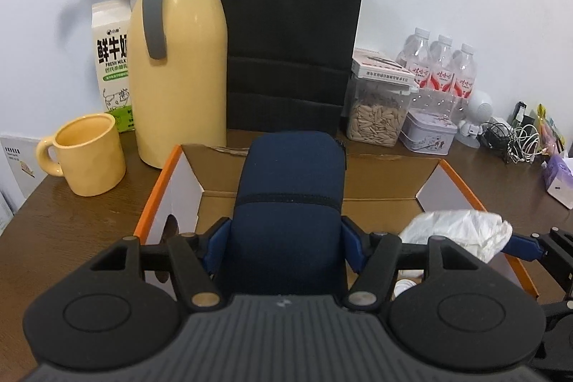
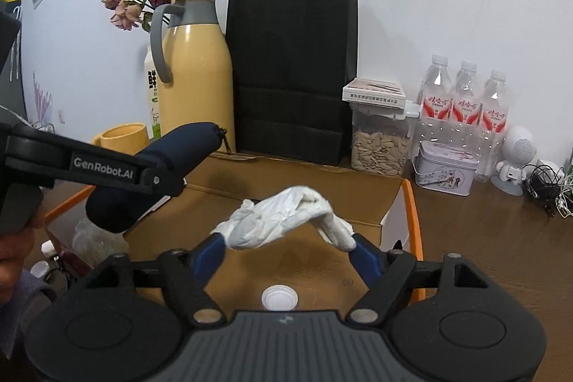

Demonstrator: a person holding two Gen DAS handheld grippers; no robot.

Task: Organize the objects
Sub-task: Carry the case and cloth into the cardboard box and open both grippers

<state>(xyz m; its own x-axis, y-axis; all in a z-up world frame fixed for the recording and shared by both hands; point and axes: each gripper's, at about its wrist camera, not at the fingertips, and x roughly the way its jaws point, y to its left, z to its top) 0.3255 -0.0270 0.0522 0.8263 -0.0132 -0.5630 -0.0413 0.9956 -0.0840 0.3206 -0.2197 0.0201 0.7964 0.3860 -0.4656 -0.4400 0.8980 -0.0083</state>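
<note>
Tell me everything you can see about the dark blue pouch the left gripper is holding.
The dark blue pouch is a soft, padded-looking fabric case, rounded at its far end, with a black seam band across its middle and a short black cord at its tip. The left gripper is shut on it, blue fingers pressing both sides. It hangs tilted above the open cardboard box, touching nothing else visible.

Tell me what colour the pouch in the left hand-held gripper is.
Dark navy blue pouch with a black seam band; the left wrist view shows it best.
</note>
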